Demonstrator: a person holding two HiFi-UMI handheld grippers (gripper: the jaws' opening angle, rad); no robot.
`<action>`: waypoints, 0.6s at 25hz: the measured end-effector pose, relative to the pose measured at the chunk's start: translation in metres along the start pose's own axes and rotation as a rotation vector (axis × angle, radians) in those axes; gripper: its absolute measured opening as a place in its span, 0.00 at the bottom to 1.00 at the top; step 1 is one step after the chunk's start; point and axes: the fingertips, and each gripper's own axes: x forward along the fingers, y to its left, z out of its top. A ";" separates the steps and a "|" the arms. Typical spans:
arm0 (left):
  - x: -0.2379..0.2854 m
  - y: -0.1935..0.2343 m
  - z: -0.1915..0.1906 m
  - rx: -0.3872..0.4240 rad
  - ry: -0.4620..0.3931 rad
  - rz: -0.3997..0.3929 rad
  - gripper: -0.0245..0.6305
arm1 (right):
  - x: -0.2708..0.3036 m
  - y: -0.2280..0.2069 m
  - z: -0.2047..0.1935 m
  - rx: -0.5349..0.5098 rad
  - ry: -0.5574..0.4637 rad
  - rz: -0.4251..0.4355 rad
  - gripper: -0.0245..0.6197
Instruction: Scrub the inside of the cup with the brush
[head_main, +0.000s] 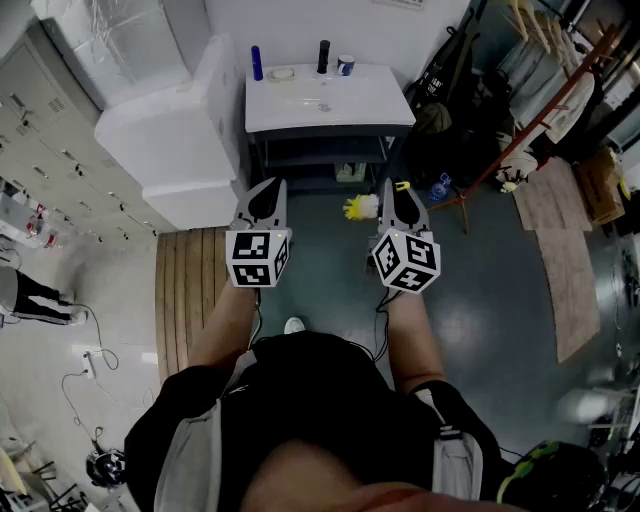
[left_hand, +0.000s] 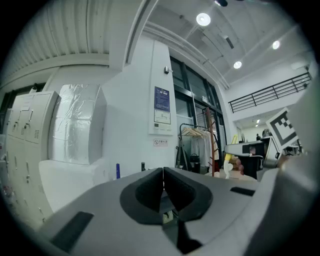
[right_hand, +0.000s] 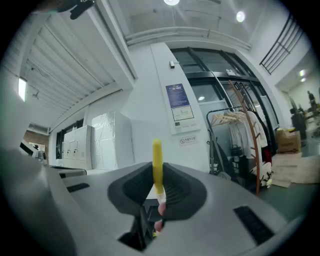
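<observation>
The right hand-held gripper (right_hand: 157, 176) is clamped on the brush's (right_hand: 157, 159) thin yellow handle, and the left hand-held gripper (left_hand: 163, 173) has its jaws together on nothing. The cup (head_main: 345, 65) stands unheld at the far edge of the white worktop (head_main: 370, 105), well apart from both and just beside a black bottle (head_main: 323, 56). Scrubbing one-handed would likely tip or shove the cup off that edge. The slim handle may also swivel between the pads under pressure.

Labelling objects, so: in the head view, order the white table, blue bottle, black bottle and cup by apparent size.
1. white table
2. blue bottle and black bottle, too alike to rank
3. cup, smallest
</observation>
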 end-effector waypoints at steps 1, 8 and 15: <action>0.000 0.002 0.000 -0.001 0.001 0.001 0.06 | 0.001 0.002 0.000 0.001 -0.002 0.007 0.13; 0.007 0.019 -0.002 -0.018 0.008 -0.009 0.06 | 0.014 0.021 -0.005 -0.020 0.003 0.027 0.13; 0.024 0.049 -0.001 -0.016 -0.019 -0.024 0.06 | 0.042 0.044 -0.006 -0.041 -0.010 0.024 0.13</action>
